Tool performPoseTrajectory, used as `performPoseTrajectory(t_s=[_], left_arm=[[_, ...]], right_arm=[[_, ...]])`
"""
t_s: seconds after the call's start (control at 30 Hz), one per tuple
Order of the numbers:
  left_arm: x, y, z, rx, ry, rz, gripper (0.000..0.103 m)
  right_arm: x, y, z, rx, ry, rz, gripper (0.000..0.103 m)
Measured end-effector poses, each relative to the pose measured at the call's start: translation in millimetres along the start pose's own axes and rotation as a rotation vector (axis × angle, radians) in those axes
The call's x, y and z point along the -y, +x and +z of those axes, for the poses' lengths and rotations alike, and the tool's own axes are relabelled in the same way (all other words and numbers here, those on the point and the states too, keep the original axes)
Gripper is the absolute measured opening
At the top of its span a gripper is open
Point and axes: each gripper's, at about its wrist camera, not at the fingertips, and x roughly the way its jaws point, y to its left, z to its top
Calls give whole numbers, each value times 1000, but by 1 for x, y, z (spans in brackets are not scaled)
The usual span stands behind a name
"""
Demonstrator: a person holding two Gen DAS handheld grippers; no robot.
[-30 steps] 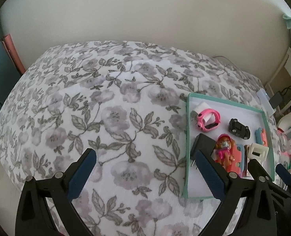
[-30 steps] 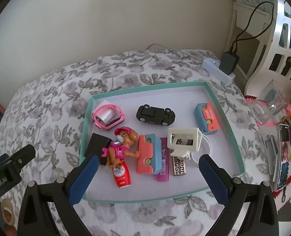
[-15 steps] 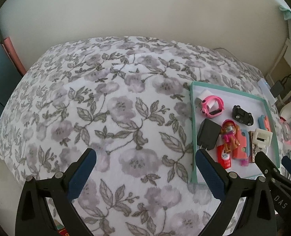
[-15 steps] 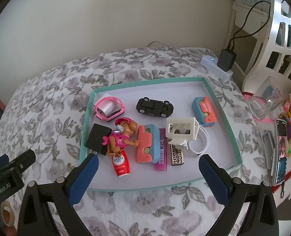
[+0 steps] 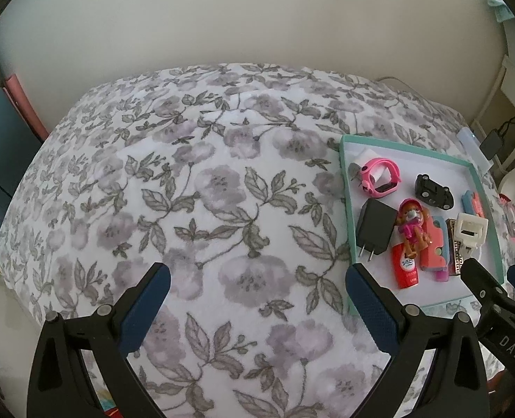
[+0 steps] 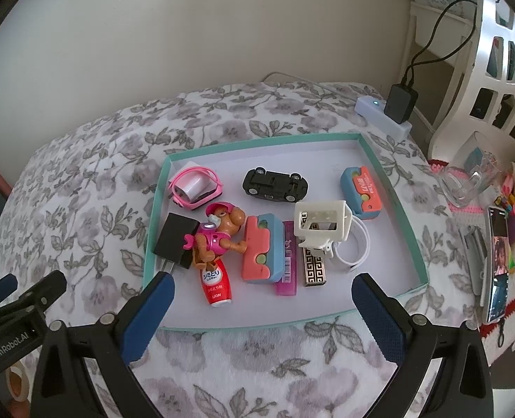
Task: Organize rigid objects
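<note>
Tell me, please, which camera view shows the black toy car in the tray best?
The right wrist view: the black toy car lies near the picture's middle, upside down, wheels and full length plain. The left wrist view shows the car small and foreshortened near the right edge.

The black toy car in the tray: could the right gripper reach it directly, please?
Probably yes: the right gripper is open, facing the tray, and the black toy car lies apart with nothing on it, though clutter lies nearer.

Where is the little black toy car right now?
In the right wrist view the toy car lies upside down near the back of the tray, between the pink watch and an orange-and-blue block.
</note>
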Motion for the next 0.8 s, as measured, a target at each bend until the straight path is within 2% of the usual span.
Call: performPoseTrajectory(t_s=[0.8], left_arm=[[0,3,0,-6,-2,6,100]], right_arm=[[0,3,0,-10,-3,-1,103]])
